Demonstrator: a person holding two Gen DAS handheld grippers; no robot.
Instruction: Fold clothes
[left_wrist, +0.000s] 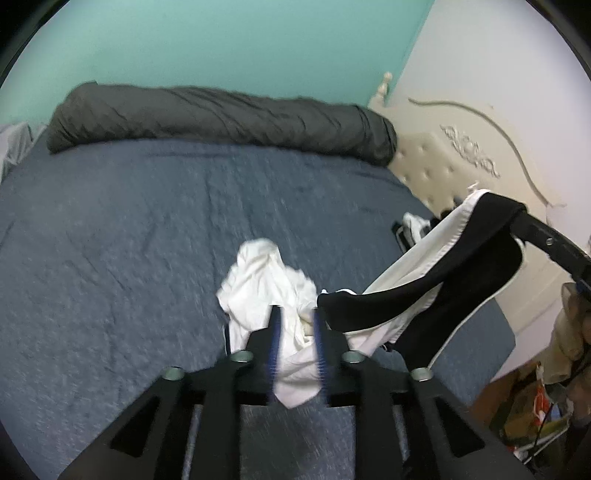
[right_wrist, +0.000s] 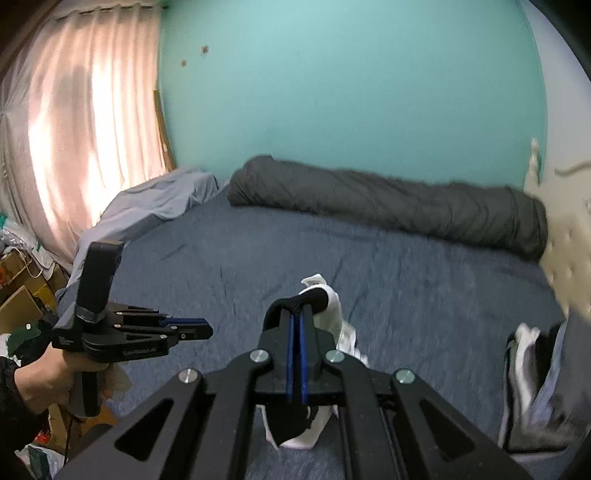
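Right claw (right_wrist: 296, 317) clamped, raised; left claw (left_wrist: 295, 325) seemingly parted, lower.

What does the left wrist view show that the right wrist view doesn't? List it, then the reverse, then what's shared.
Left wrist only: a crumpled white garment seen clearly on the bed, beyond the left gripper.
Right wrist only: the curtain and the hand holding the left gripper.
Both: the black-and-white garment clamped in the right gripper, the grey roll, the blue bedspread.
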